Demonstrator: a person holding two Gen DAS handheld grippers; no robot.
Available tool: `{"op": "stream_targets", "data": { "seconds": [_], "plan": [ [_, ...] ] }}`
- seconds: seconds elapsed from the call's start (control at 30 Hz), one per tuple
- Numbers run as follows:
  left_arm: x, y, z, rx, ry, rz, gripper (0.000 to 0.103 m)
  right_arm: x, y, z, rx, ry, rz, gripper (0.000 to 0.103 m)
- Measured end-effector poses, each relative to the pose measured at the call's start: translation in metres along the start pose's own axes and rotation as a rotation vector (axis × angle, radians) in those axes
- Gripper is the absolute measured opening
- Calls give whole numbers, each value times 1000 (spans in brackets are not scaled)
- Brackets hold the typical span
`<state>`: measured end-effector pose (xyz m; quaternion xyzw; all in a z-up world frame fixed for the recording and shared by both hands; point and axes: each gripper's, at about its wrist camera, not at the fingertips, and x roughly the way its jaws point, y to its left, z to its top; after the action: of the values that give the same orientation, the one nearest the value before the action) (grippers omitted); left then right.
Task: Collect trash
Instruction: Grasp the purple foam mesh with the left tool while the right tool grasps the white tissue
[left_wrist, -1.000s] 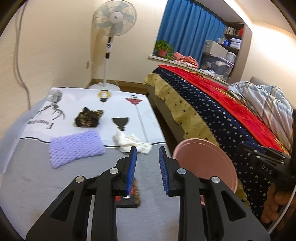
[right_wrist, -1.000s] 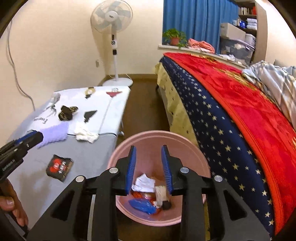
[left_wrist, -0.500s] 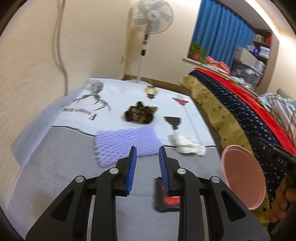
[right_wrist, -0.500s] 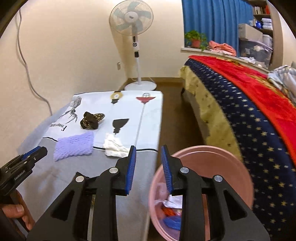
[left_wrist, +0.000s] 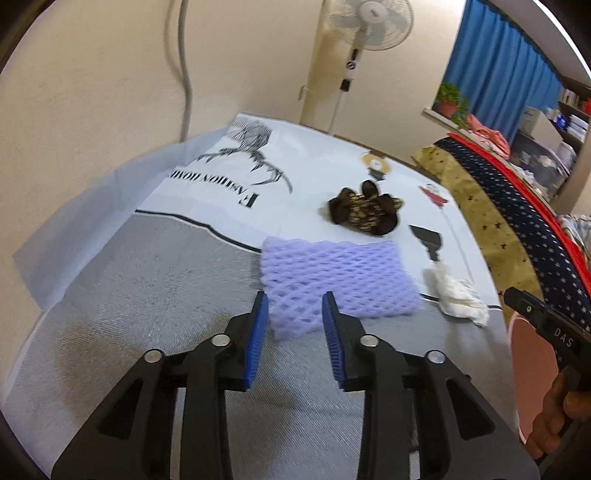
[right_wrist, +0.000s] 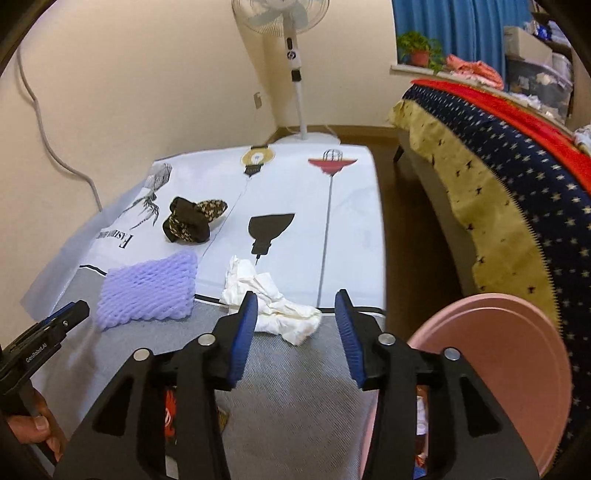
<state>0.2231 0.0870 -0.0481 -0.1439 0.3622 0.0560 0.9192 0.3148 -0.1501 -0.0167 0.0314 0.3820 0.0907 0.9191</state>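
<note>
A purple foam net (left_wrist: 332, 277) lies on the table; it also shows in the right wrist view (right_wrist: 147, 291). My left gripper (left_wrist: 293, 306) is open and empty, its tips at the net's near edge. A crumpled white tissue (right_wrist: 273, 302) lies just ahead of my right gripper (right_wrist: 295, 306), which is open and empty. The tissue shows in the left wrist view (left_wrist: 458, 295) too. A dark brown patterned wrapper (left_wrist: 365, 210) lies farther back (right_wrist: 192, 219). A red and black packet (right_wrist: 171, 413) is partly hidden under my right gripper. The pink trash bin (right_wrist: 517, 369) stands at the table's right side.
The table (left_wrist: 147, 295) has a grey cloth and a white printed sheet (right_wrist: 295, 192). A standing fan (right_wrist: 291, 22) is behind it. A bed with a starred navy and red cover (right_wrist: 517, 155) runs along the right. The bin's rim (left_wrist: 528, 365) shows by the right hand.
Both grippers have swung left from the bin toward the table. The left one now faces the purple net, the right one the tissue, and the right jaws have opened wider.
</note>
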Motion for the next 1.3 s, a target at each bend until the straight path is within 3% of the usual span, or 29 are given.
{"op": "stream_targets", "data": {
  "seconds": [0.13,0.4,0.47,0.5,0.57,0.67,0.7,0.73,1.3],
  "plan": [
    [18,5,2,-27,38,7,48,21,8,2,-13,42,22,57],
    [36,-4,1,3,98,15,48,54,13,-1,-26,135,-4,57],
    [37,-5,0,13,106,8,42,55,15,-2,-32,139,-1,51],
    [37,-5,0,13,110,-1,31,55,15,-3,-36,139,1,49],
    [36,-5,0,16,112,-6,26,54,18,-3,-50,138,8,35],
    [33,-5,1,13,106,-17,10,50,20,-3,-60,133,15,21],
    [30,-5,2,13,100,-17,8,48,20,-2,-60,130,20,19],
    [27,-5,3,12,92,-17,7,46,19,-1,-59,125,22,11],
    [-51,-29,14,77,-49,-81,6,-60,10,7,-16,-37,-11,11]
  ]
}}
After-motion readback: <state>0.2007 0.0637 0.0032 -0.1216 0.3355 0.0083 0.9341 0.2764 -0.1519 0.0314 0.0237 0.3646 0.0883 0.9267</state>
